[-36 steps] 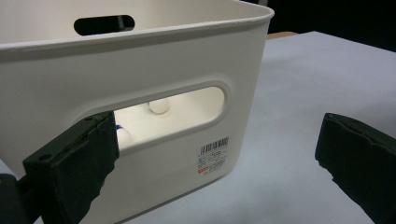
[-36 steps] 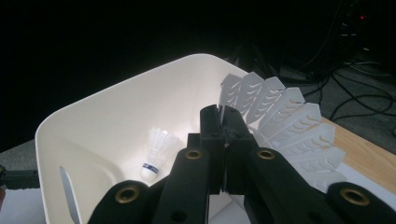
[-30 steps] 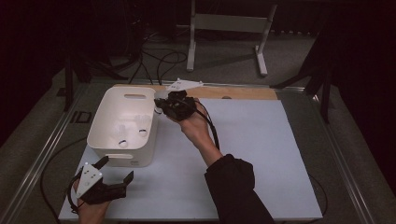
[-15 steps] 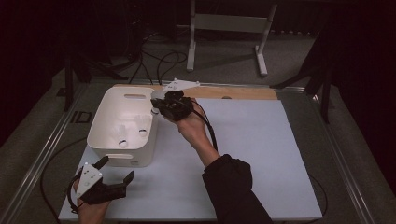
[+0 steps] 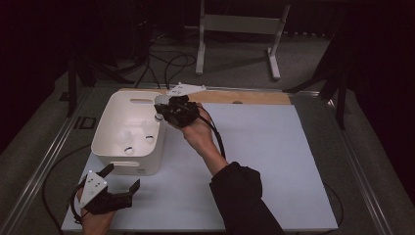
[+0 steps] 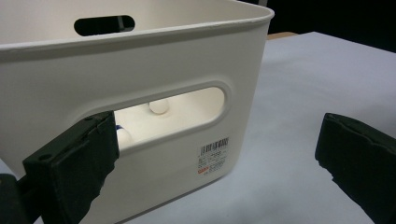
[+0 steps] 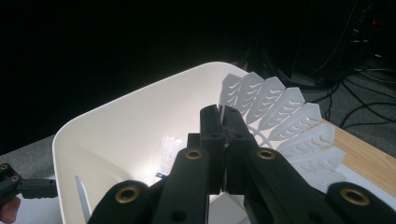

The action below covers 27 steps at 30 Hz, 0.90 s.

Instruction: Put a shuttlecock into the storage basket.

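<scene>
Black jaws, brass screws, dark sleeve [image 5: 244, 196]

The room around the table [image 5: 274, 161] is dark; light falls from above onto the pale mat, so the floor and stands beyond the far edge sink into murk. The white bin [image 5: 128, 128] near the far left corner is the brightest thing, its inside nearly washed out in the right gripper view (the wall glares where light pools at the bottom). Soft shadows lie under the bin and beneath the raised forearm. In the left gripper view the black jaws close to the lens are blurred and the bin's label is only just legible. The high view is grainy, with lines bowing slightly near the edges.
</scene>
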Motion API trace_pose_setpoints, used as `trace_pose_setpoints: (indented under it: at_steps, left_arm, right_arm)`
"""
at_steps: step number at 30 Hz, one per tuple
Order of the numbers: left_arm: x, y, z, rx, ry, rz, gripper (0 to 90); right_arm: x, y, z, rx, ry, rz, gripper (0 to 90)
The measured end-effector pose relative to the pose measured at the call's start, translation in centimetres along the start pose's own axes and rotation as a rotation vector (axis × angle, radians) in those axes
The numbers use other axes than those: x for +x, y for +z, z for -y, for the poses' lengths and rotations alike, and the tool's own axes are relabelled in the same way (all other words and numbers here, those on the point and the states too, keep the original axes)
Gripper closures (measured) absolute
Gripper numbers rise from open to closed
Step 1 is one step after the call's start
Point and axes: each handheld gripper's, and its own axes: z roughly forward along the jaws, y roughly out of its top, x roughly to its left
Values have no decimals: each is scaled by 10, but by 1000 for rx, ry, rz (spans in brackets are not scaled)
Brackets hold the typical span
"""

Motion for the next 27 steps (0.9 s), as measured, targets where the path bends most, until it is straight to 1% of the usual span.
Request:
trace_pose_setpoints:
  at_steps: [5,9,11,19,27]
  left_arm:
    - [0,0,0,0,0,0,2]
    - [0,0,0,-1,-1,0,2]
    - [1,0,0,-1,-1,1,2]
    - [1,0,0,-1,-1,1,2]
    - [0,0,0,1,2,0,2]
  right_arm:
    - [3,1,-1,-2,2,-2,893]
    - [3,3,-1,-1,-9,-6,893]
    - [4,4,-1,-2,-3,-9,893]
    - [8,6,-1,1,-14,-12,893]
    - [13,9,-2,4,-18,-26,893]
